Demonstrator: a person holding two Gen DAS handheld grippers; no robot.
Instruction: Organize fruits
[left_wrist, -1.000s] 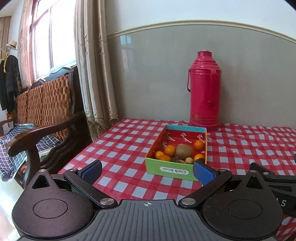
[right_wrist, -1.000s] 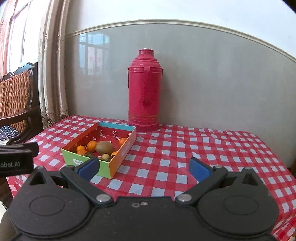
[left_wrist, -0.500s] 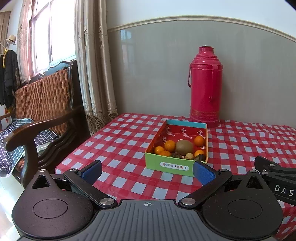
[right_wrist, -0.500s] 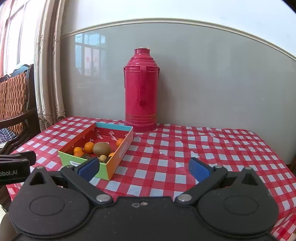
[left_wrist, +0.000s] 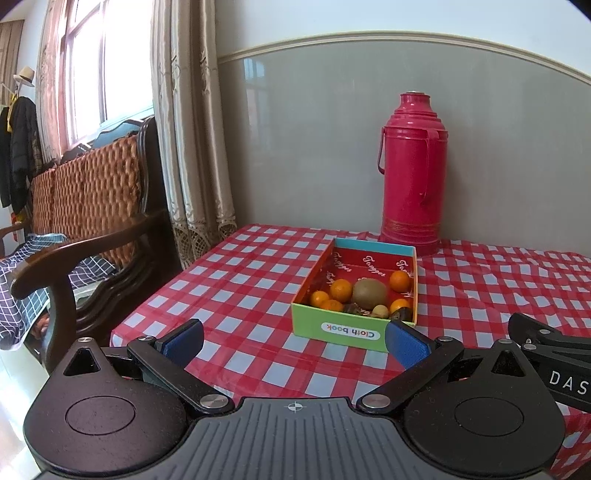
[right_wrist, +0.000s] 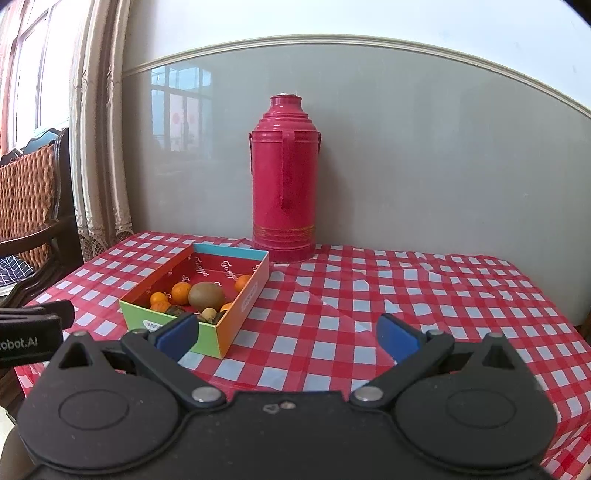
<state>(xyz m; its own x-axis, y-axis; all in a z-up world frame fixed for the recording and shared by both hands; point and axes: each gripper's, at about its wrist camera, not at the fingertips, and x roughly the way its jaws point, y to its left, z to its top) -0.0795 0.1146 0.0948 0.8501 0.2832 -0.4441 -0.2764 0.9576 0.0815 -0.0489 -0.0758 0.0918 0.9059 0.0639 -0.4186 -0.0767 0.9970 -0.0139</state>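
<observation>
Left gripper (left_wrist: 294, 344) held above near table edge, blue pads wide apart, nothing between them. Red-and-white checked tablecloth (left_wrist: 243, 280) ahead. Open box (left_wrist: 350, 334) on cloth, green front wall reading "Cloth book" upside down, red lining. Inside: kiwi (left_wrist: 369, 293) in middle, small oranges (left_wrist: 341, 289) left and right of it, few darker bits near front wall, too small to tell. Red thermos (left_wrist: 412, 188) upright behind box, against grey wall. Right gripper (left_wrist: 546, 347) tip poking in at right edge. Wooden chair (left_wrist: 92, 236) and curtain (left_wrist: 192, 147) left.
</observation>
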